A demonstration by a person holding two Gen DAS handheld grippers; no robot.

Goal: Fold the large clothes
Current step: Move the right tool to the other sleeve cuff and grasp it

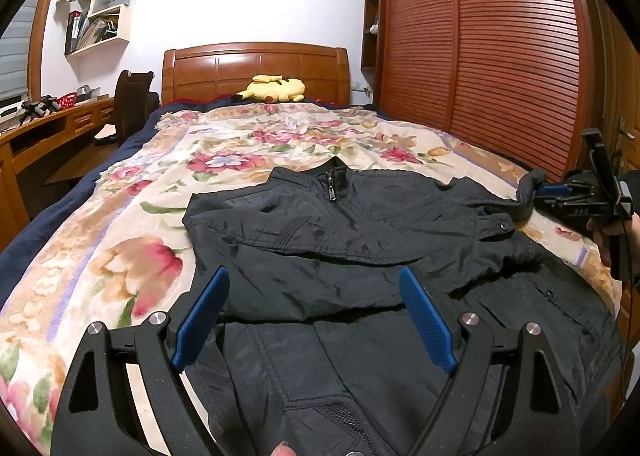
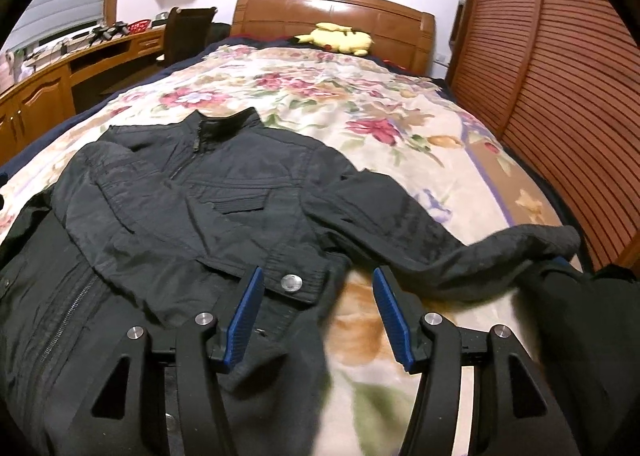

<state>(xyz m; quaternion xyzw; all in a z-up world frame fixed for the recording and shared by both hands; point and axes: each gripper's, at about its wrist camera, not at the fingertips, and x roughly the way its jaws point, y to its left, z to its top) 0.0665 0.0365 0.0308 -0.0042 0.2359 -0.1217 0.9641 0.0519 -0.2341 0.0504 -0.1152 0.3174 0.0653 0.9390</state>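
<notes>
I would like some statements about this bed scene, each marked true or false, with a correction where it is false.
1. The black jacket lies on the floral blanket. True.
2. The jacket's collar is zipped closed. True.
3. The left tool is clamped on a sleeve. False: its blue pads stand wide apart above the jacket, gripping nothing.
4. A yellow plush toy lies near the wooden headboard. True.
5. The right tool is shut. False: its pads stand apart, with no cloth pinched between them.
6. The jacket is red. False: it is black.
</notes>
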